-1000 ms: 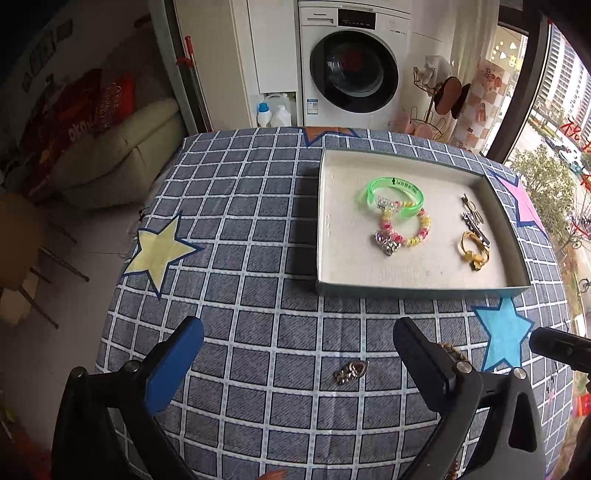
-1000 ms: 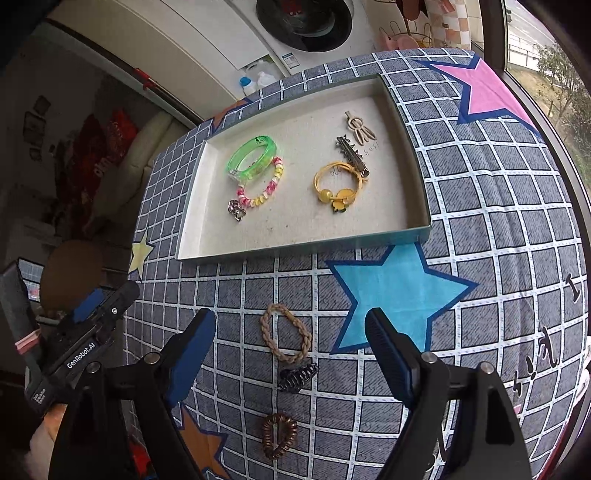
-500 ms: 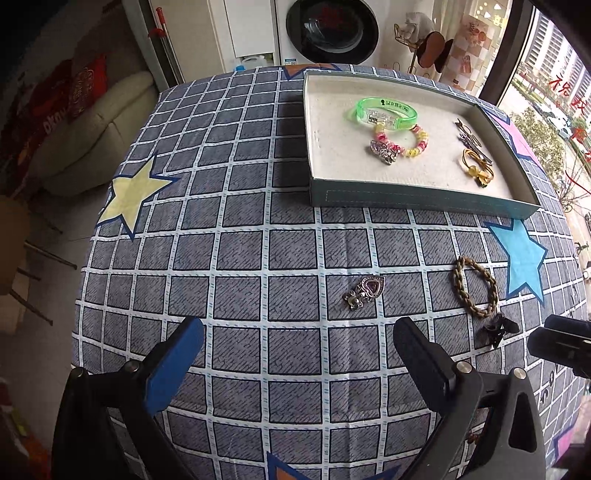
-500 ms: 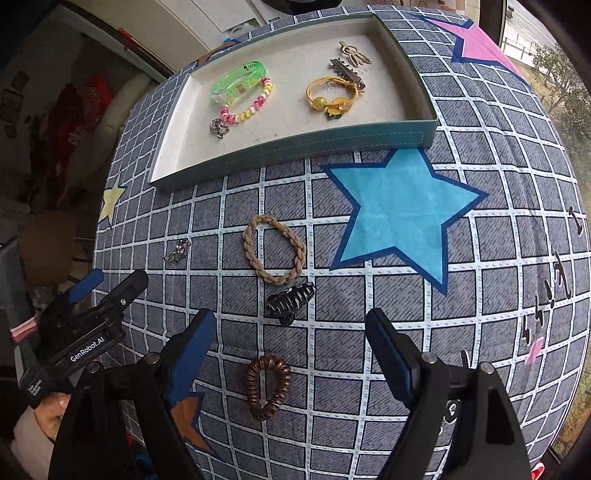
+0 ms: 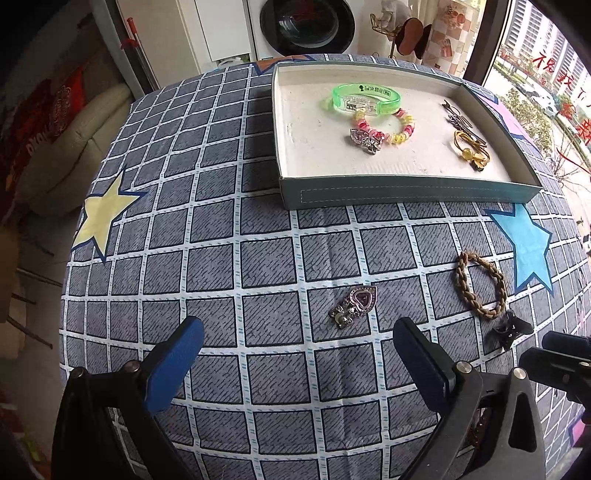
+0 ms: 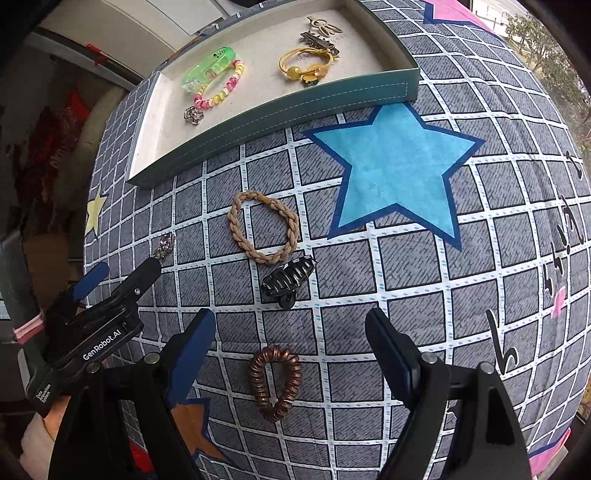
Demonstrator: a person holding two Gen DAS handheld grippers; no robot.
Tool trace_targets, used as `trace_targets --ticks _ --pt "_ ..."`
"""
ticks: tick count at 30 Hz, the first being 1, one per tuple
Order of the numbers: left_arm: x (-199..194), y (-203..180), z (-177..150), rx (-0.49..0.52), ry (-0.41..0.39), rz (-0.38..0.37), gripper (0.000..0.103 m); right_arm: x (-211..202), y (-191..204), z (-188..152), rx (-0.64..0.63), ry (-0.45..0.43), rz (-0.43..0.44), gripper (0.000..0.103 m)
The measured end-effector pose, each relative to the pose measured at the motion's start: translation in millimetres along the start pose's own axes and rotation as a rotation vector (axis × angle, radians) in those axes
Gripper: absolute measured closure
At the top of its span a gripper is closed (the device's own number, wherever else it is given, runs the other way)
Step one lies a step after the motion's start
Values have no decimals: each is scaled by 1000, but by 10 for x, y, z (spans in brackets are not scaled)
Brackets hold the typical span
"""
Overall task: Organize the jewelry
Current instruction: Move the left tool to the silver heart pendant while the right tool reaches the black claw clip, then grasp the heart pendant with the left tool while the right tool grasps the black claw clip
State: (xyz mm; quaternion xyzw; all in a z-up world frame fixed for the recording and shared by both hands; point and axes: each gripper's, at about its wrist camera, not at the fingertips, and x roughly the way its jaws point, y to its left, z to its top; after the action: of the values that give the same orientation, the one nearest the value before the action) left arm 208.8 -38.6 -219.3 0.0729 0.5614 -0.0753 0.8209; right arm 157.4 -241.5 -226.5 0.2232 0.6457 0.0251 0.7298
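Note:
A shallow teal tray (image 5: 406, 192) (image 6: 280, 110) holds a green bangle (image 5: 365, 98), a beaded bracelet (image 5: 388, 127), a yellow hair tie (image 5: 471, 151) and metal clips. Loose on the checked cloth lie a silver heart brooch (image 5: 354, 306) (image 6: 164, 245), a braided tan band (image 5: 480, 284) (image 6: 264, 227), a black claw clip (image 6: 290, 280) (image 5: 511, 328) and a coppery coil hair tie (image 6: 275, 380). My left gripper (image 5: 295, 354) hovers open just short of the brooch. My right gripper (image 6: 291, 347) is open over the coil tie, below the claw clip. Neither holds anything.
The round table is covered by a grey grid cloth with a blue star (image 6: 395, 173) and a yellow star (image 5: 103, 214). A washing machine (image 5: 306, 26) and a sofa (image 5: 55, 155) stand beyond the far edge. The left gripper's body (image 6: 92, 332) shows at the right view's left.
Both grippers have sunk toward the cloth and tilted further down. The tray has slid up in both views; the brooch, braided band, claw clip and coil tie now look larger and nearer.

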Motion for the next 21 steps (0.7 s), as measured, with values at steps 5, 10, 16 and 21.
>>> trace_targets --ticks 5,10,16,21 --pt "58 -41 59 27 -5 -6 0 69 20 25 21 -13 -19 18" --pt "153 -63 102 40 20 -5 6 157 70 67 31 -12 -23 28" --pt "199 -79 97 59 33 -20 17 235 122 87 21 -11 -46 41" --pt "207 -127 113 71 34 -43 23 272 191 97 6 -21 -89 50"
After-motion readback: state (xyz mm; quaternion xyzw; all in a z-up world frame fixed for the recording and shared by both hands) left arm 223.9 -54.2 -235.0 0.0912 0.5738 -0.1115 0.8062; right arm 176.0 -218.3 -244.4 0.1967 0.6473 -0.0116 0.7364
